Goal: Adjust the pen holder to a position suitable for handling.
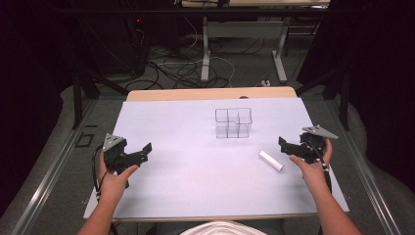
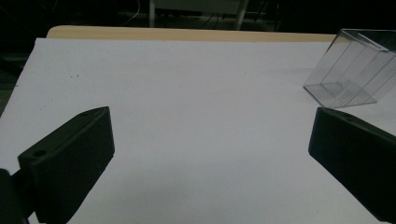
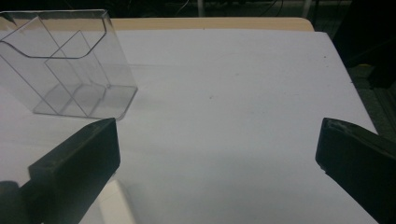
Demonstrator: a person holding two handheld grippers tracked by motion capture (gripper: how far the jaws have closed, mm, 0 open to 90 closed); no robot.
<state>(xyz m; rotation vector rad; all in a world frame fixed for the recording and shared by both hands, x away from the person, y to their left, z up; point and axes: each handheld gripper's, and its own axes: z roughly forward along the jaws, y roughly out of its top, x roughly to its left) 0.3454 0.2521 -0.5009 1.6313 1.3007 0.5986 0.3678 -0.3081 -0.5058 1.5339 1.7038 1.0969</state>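
The right tool (image 1: 288, 145) is wide open and holds nothing. It sits low by the right edge of the counter (image 1: 176, 127), pointing inward. Just beside it lies a small white stick (image 1: 270, 160), flat on the counter, near the right edge and a bit toward the person's side. In the right gripper view the white stick (image 3: 114, 205) peeks out just under one jaw, so the tool is very near it but not touching. I think the tool is open like this so it can close on the stick next.

The left tool (image 1: 139, 154) is open and empty too. It waits by the left edge, well apart from everything, maybe to stay out of the way.

A clear box (image 1: 233, 122) with little rooms inside stands upright in the middle, closer to the far edge. The stick may be meant to go in there.
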